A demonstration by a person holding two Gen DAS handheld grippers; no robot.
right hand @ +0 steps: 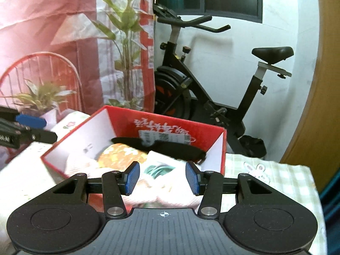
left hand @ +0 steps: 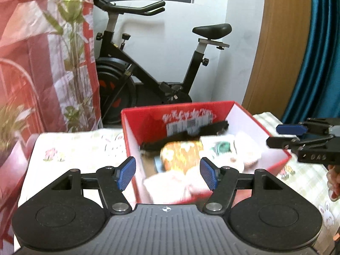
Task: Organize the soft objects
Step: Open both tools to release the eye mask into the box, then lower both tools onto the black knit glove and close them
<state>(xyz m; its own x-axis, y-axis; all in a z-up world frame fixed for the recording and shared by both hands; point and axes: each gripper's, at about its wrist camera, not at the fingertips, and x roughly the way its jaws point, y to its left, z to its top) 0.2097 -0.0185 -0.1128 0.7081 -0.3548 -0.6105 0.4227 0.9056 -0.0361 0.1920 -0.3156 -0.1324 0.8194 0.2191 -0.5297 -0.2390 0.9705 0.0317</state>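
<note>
— Where are the two sets of tongs right now?

— The left tongs [left hand: 167, 173] hang spread apart over the near edge of the red box [left hand: 250, 120], blue pads empty, nothing between them. The right tongs [right hand: 162, 177] are released too, jaws wide, hovering over the box from the other side. From the left camera you can see the right one side-on at the box's right edge.

— And the soft things?

— All inside the box, piled together. Closest to the left tongs is a pale pink folded cloth [left hand: 170, 187], blurred, leaning on the near wall. Behind it sits an orange flowered piece [left hand: 180, 153], and next to that a white item with a green print [right hand: 158, 169], just under the right tongs. A black strap-like cloth [right hand: 167, 147] lies across the back of the pile, against the far wall with the white lettering and a barcode label.

— What is the box on?

— A tabletop [right hand: 276, 176] covered in a pale checked cloth with little rabbit drawings. The box stands near the middle of it.

— Anything around?

— A black exercise bike [left hand: 153, 72] right behind the box against the white wall, a leafy plant [right hand: 125, 42] beside a red and white sheet to the left, and a wooden panel on the right.
</note>
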